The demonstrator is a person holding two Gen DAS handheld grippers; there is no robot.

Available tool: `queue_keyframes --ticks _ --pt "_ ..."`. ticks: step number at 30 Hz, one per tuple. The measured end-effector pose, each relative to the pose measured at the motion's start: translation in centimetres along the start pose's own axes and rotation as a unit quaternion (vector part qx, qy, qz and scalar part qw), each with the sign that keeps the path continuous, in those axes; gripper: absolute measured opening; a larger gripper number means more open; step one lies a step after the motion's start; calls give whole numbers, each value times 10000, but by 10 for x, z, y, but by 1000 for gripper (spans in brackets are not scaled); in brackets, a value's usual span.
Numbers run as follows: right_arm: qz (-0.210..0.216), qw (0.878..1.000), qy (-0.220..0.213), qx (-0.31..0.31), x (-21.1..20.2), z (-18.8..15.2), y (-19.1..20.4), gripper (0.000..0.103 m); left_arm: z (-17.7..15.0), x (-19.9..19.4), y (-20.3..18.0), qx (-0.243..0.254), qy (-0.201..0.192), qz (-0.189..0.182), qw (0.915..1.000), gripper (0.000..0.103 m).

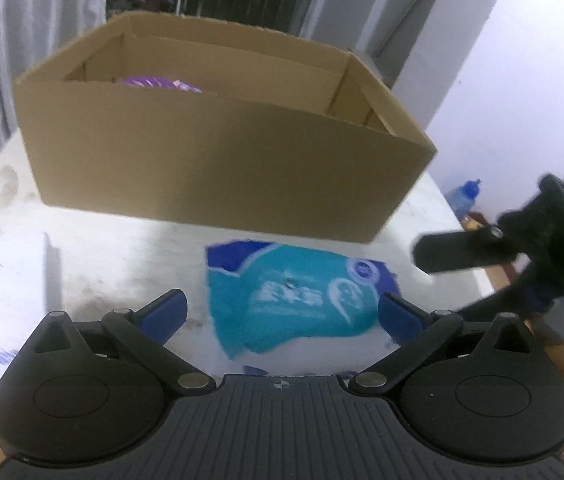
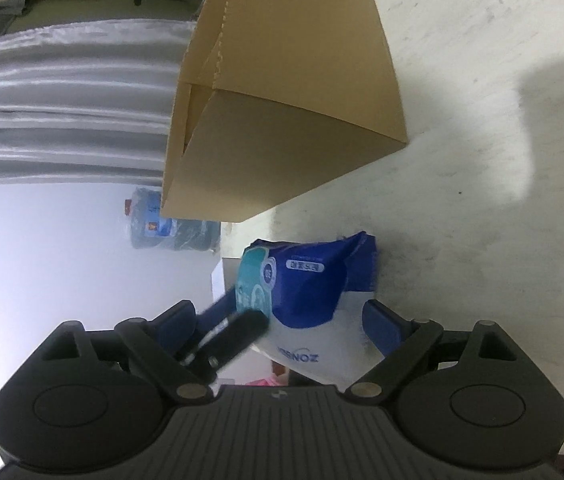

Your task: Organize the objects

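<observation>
The soft teal, blue and white plastic pack of tissues or wipes [image 1: 293,300] lies flat on the white round table [image 1: 94,272], at 6 o'clock of the open brown cardboard box [image 1: 218,160] and just in front of it. Our left gripper [image 1: 282,312] stands wide, blue pads [image 1: 166,314] either side of the pack's near end, not touching it as far as we see. Our right gripper [image 2: 278,320] also stands wide, the pack's end [image 2: 309,288] between its jaws; pads [image 2: 381,324] look clear of it.

Handling, our guess: the pack is light, squashy, with a slick film wrap, so it sags and may slip if pinched by a corner. We'd take it across the short width near the middle, squeezing firmly enough to dent it. Not fragile.

The left wrist view shows inside the box: a purple packet [image 1: 158,82] already lies there at 11 o'clock. It also shows a white pack with blue print [image 1: 10,300] at 9 o'clock on the table, and the right gripper [image 1: 461,252] coming in at 3 o'clock. The right wrist view is rolled sideways and shows none of that; it gives the pack's printed side, one finger of the left gripper [image 2: 238,334] crossing at 8 o'clock, and a blue water jug [image 2: 170,224] beyond the table edge.
</observation>
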State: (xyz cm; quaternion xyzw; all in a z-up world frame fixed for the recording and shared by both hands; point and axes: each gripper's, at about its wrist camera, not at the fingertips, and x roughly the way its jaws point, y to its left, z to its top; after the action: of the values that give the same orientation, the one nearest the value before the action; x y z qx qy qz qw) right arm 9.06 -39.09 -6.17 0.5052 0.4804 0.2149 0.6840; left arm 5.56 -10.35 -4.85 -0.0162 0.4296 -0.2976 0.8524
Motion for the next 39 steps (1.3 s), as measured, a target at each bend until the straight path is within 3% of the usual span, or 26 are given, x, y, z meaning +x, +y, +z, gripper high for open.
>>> queue_keyframes --ticks 9,13,19,26,32,36,39 --pt "-32 9997 4 -247 7 10 10 95 -14 -6 -34 464 136 138 9987 102" --pt "-135 9989 -49 -457 9 16 18 95 -25 -13 -49 522 199 10 9984 102" --pt "-807 9890 -472 -1145 0 7 35 95 -39 -25 -52 582 115 271 9979 102" --pt "-1270 9774 -422 -1636 21 -9 41 95 -38 5 -42 646 477 658 9946 102" --pt "-1217 9771 -322 -1717 38 -10 43 95 -37 11 -42 319 389 393 9980 102" --pt "-1048 9771 -160 -1847 36 -17 48 96 -37 5 -60 369 378 169 9985 102" --pt "-1345 9688 -178 -2073 35 -23 54 97 -42 0 -69 381 403 26 9985 102"
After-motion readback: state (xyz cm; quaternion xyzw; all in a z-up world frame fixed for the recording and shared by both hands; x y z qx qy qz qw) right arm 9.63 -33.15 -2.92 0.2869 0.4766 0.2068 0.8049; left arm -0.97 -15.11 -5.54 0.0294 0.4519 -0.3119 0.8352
